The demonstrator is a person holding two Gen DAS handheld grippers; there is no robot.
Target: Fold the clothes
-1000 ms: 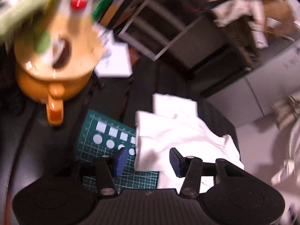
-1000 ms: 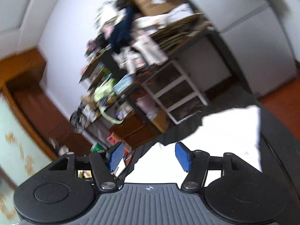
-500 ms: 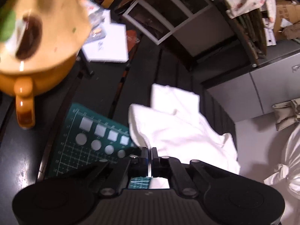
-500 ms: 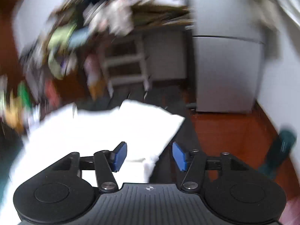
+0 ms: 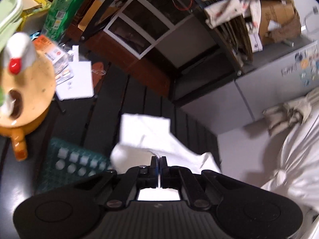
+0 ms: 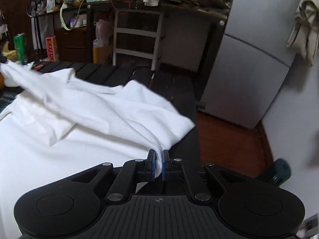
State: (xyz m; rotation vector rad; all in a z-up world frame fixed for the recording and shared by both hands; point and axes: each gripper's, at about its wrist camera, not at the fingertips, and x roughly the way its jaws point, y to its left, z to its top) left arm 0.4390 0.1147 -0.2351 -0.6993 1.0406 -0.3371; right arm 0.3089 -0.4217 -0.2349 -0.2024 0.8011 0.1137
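Observation:
A white garment point(image 5: 143, 135) lies crumpled on a dark slatted table point(image 5: 111, 99). In the left wrist view my left gripper point(image 5: 159, 162) is shut on a thin edge of this garment and holds it a little above the table. In the right wrist view the garment point(image 6: 89, 109) spreads wide to the left, with one fold drawn up into a ridge. That ridge runs into my right gripper point(image 6: 158, 159), whose jaws are closing with the bunched cloth between the blue pads point(image 6: 152, 165), which press on it near the table's right edge point(image 6: 187, 139).
An orange pot point(image 5: 26, 87), a green can point(image 5: 61, 10), white paper point(image 5: 79, 81) and a green cutting mat point(image 5: 75, 159) sit left of the garment. A shelf unit point(image 6: 137, 33) and grey fridge point(image 6: 249, 59) stand beyond the table. White bedding point(image 5: 289, 149) lies at the right.
My left gripper closed on the garment's edge and rose with it. My right gripper rolled upright, swung down to the garment's near corner and closed on the cloth.

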